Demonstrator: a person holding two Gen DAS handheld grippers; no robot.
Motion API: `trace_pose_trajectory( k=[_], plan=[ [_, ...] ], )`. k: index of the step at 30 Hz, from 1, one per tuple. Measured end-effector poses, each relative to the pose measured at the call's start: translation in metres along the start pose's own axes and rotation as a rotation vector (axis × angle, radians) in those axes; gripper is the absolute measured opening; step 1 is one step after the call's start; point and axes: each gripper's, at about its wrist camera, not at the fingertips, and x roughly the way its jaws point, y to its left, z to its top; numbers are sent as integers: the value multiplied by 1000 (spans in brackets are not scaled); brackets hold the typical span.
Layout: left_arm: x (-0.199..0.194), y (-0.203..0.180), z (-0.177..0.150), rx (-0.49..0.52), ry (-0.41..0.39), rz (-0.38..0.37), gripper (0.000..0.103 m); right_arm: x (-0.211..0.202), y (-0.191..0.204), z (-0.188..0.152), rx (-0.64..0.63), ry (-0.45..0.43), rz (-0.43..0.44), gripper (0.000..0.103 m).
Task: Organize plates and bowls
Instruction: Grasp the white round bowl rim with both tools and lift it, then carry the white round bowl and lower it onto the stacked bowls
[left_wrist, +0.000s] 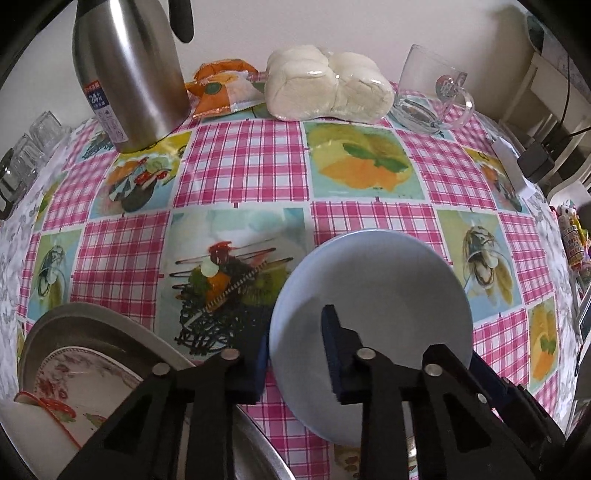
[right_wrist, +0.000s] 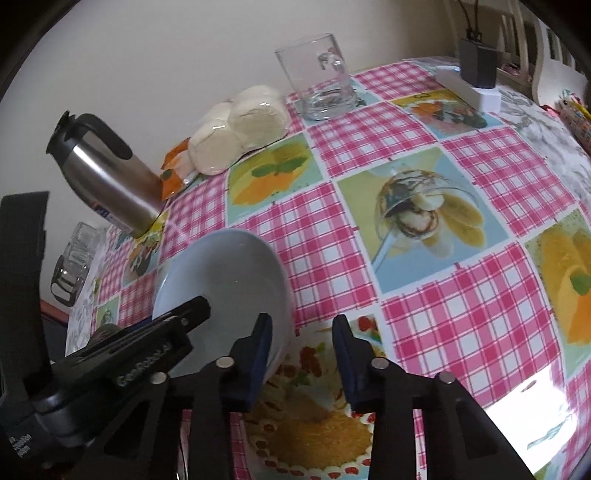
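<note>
On the table with its pink checked cloth sits a pale blue bowl, tipped a bit on its side. Left gripper has the bowl's near rim between its blue pads, one pad outside and one inside, and it looks like it is holding the rim. Right gripper has one finger inside the bowl's other rim, and its other finger is over the cloth with a gap between, so it is not squeezing anything. Just beside the left gripper is a metal tray with a flowered plate in it. Far back by the wall stand a silver flask, a bag of white buns and a glass mug
</note>
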Motion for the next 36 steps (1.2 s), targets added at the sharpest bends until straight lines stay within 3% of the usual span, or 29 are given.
trace_pose_trajectory(
  k=[8, 17, 27, 36],
  plan=[
    [-2, 0, 1, 1, -9, -17, 19, 7, 4, -4, -12, 23, 27, 19],
    [-9, -1, -2, -14, -14, -55, 19, 5, 7, -5, -24, 34, -2, 19],
    [-67, -4, 0, 0, -133, -91, 19, -36, 17, 6, -32, -53, 12, 19],
    [-131, 9, -2, -10, -259, -114, 19, -90, 54, 13, -85, -166, 27, 19]
  ],
)
